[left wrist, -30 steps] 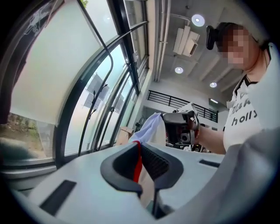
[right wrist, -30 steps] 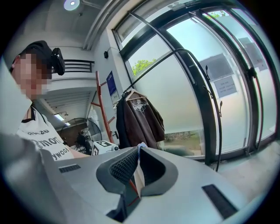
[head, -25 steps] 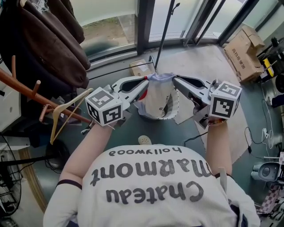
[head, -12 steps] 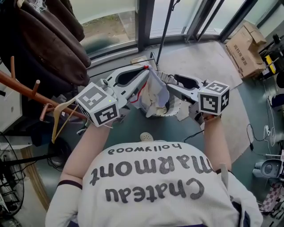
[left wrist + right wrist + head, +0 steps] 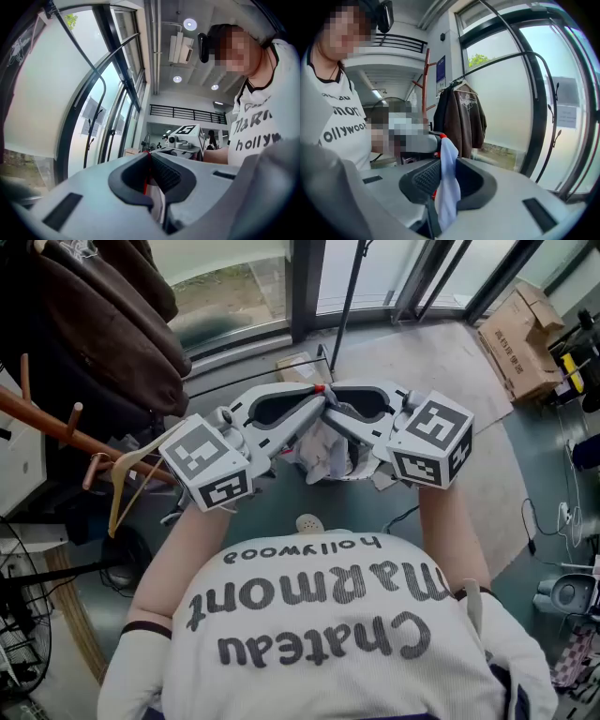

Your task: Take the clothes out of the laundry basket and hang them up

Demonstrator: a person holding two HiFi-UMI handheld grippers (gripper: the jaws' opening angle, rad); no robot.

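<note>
So the right gripper point(image 5: 336, 409) has slid in toward the left gripper point(image 5: 314, 397) since a second ago. Their tips now almost touch at the top edge of the pale cloth point(image 5: 323, 451), which hangs bunched up just above the laundry basket point(image 5: 367, 465). The left one is clamped tight on the red-trimmed edge to carry the weight, while the right one's jaws have just been closing with the cloth between them but don't look pinched down yet. My guess is it's taking a fresh hold to spread the thing for the wooden hanger point(image 5: 127, 484).
</note>
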